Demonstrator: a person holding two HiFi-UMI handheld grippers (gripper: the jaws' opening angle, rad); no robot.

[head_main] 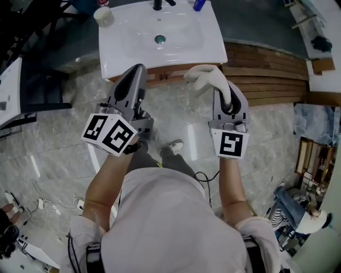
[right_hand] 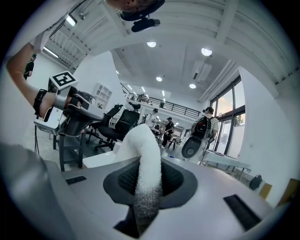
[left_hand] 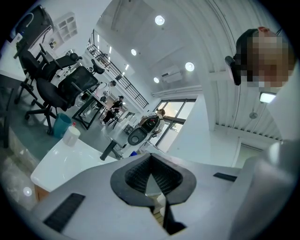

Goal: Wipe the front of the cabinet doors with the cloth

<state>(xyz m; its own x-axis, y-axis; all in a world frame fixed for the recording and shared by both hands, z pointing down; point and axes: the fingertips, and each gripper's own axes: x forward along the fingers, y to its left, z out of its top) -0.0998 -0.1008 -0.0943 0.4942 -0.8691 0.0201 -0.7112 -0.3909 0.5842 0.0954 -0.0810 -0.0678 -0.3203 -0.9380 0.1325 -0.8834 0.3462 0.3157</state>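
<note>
A white sink [head_main: 160, 37] tops a wooden cabinet, and only a thin strip of the cabinet front [head_main: 165, 76] shows below the basin. My right gripper [head_main: 225, 93] is shut on a white cloth [head_main: 206, 79], which curls up and leftward out of the jaws just short of the cabinet. In the right gripper view the cloth [right_hand: 143, 154] stands pinched between the dark pads [right_hand: 173, 180]. My left gripper [head_main: 136, 74] points at the cabinet's left part. Its jaws are shut with nothing held in the left gripper view [left_hand: 152, 185].
On the sink top are a white roll [head_main: 104, 16], a dark faucet [head_main: 157, 5] and a blue bottle [head_main: 199, 4]. Wooden planks [head_main: 266, 74] lie on the floor to the right. A cable [head_main: 202, 178] trails by my feet. Black office chairs [left_hand: 56, 89] stand further off.
</note>
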